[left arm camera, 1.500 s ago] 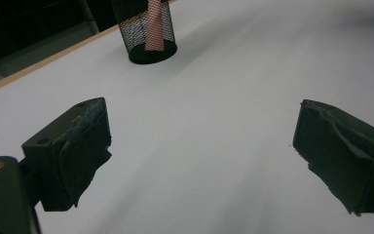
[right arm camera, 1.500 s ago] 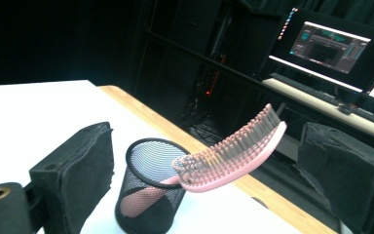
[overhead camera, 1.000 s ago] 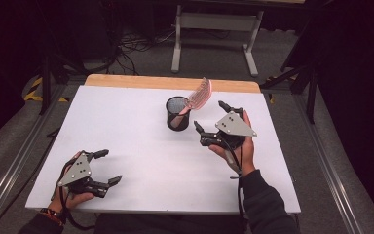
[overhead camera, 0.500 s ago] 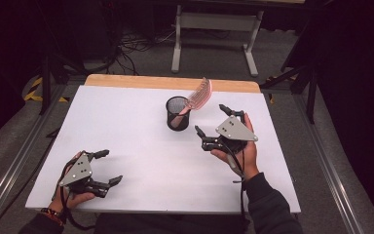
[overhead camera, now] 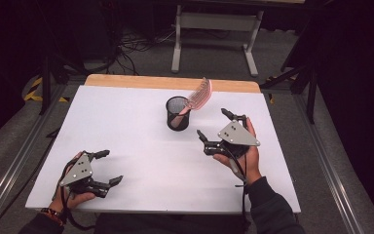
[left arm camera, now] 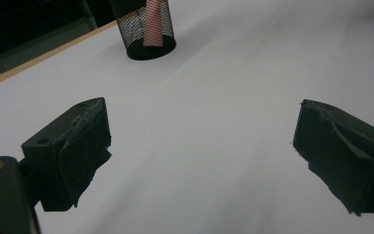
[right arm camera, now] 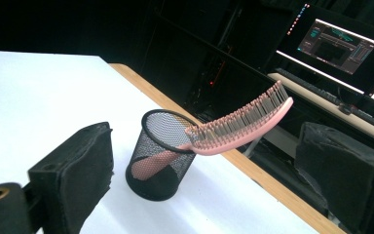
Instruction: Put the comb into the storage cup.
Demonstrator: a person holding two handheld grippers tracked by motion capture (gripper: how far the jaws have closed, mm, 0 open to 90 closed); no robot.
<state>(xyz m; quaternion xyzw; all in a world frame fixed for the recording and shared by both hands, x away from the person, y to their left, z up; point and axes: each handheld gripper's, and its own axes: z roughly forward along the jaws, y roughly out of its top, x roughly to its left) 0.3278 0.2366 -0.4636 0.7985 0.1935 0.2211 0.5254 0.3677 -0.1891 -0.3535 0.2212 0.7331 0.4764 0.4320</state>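
Observation:
A black mesh cup (overhead camera: 177, 113) stands upright near the table's far middle. A pink hairbrush (overhead camera: 198, 95) leans in it, handle down, bristled head sticking out over the rim to the right. My right gripper (overhead camera: 215, 125) hovers just right of the cup, open and empty; its view shows the cup (right arm camera: 161, 154) and the brush (right arm camera: 243, 123) between the jaws, farther off. Near the front left edge, my left gripper (overhead camera: 108, 167) rests low, open, holding nothing. The left gripper view shows the cup (left arm camera: 145, 28) far ahead.
The white table top (overhead camera: 126, 126) has a wooden strip (overhead camera: 170, 83) along its far edge. A monitor (right arm camera: 338, 43) glows behind the table in the right gripper view. Metal rails run along both sides of the table.
The right gripper has drawn back slightly from the cup, toward the front right. The left gripper has barely moved.

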